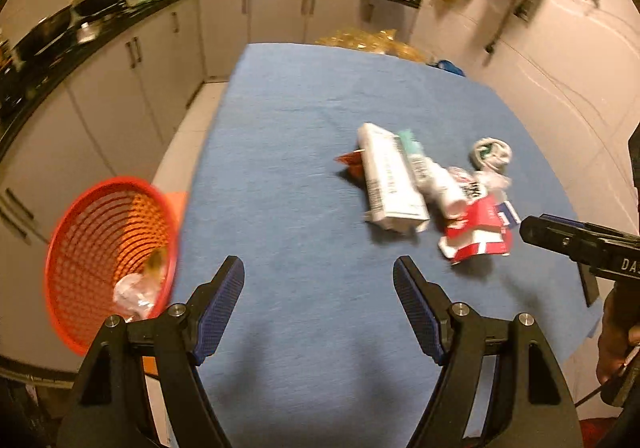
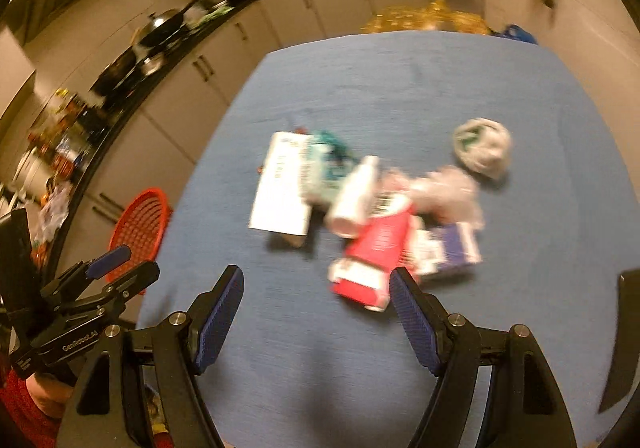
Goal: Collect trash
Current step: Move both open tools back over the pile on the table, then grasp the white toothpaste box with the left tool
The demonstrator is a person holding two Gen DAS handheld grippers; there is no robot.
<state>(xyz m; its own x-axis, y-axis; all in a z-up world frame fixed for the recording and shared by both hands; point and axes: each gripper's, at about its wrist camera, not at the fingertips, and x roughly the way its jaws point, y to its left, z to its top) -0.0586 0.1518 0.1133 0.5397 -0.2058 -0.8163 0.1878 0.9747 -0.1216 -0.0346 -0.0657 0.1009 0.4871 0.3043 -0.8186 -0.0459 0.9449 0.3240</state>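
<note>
A pile of trash lies on the blue table (image 1: 288, 120): a white carton (image 1: 390, 180), a white bottle (image 1: 444, 188), a crushed red and white carton (image 1: 476, 236), a crumpled grey-white wad (image 1: 491, 154) and a small red wrapper (image 1: 350, 162). The same pile shows in the right wrist view: white carton (image 2: 282, 192), bottle (image 2: 356, 196), red carton (image 2: 376, 252), wad (image 2: 482, 148). My left gripper (image 1: 319, 280) is open and empty above the table, left of the pile. My right gripper (image 2: 316, 288) is open and empty, just short of the red carton.
A red mesh basket (image 1: 104, 256) hangs off the table's left edge with crumpled trash inside; it also shows in the right wrist view (image 2: 140, 232). A kitchen counter (image 1: 120, 16) with pots runs along the left and back. A yellow bag (image 1: 372, 42) lies beyond the far edge.
</note>
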